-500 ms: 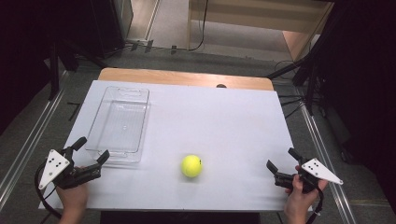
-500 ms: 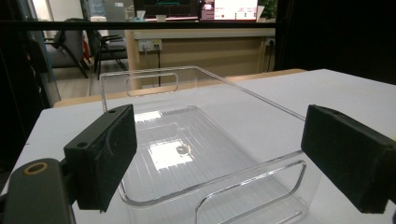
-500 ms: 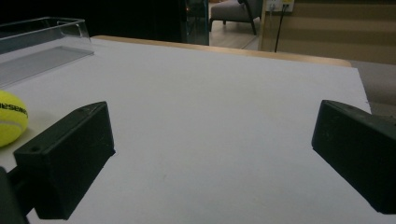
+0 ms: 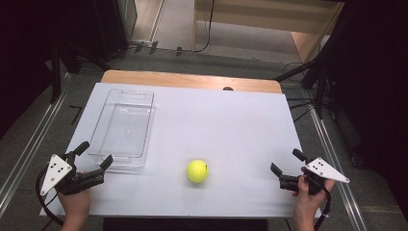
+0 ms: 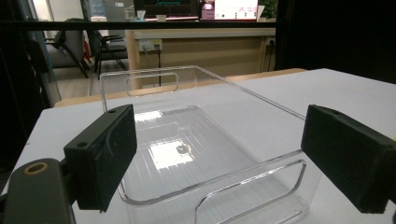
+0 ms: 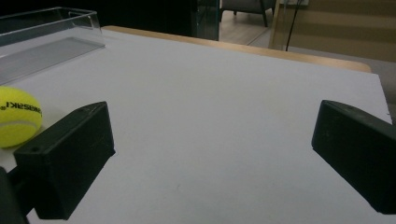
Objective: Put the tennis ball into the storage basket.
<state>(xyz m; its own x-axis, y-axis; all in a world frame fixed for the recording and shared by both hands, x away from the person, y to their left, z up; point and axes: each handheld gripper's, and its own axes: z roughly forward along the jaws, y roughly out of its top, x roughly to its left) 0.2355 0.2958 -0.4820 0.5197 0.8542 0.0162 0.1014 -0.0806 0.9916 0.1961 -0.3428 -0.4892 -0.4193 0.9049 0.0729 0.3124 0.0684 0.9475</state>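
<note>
The tennis ball (image 4: 197, 171) lies on the white bench (image 4: 231, 125) near its front edge, well apart from your right gripper (image 4: 285, 168) at the front right corner. Your left gripper (image 4: 94, 156) waits at the front left corner, just before the clear tray (image 4: 144, 103). Both have jaws spread wide and hold nothing; around the bench you see grey floor and dark room.

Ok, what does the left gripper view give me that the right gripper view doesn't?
Left gripper view alone: the clear tray's near handle cutout right between the left hand-held gripper and its open jaws, the tray's ribbed floor, and a wall socket in the room behind. Right gripper view alone: the yellow tennis ball at the far left beside the right hand-held gripper, whose open jaws frame only bare surface. Shared: the clear tray, the white table top and its wooden far edge.
</note>
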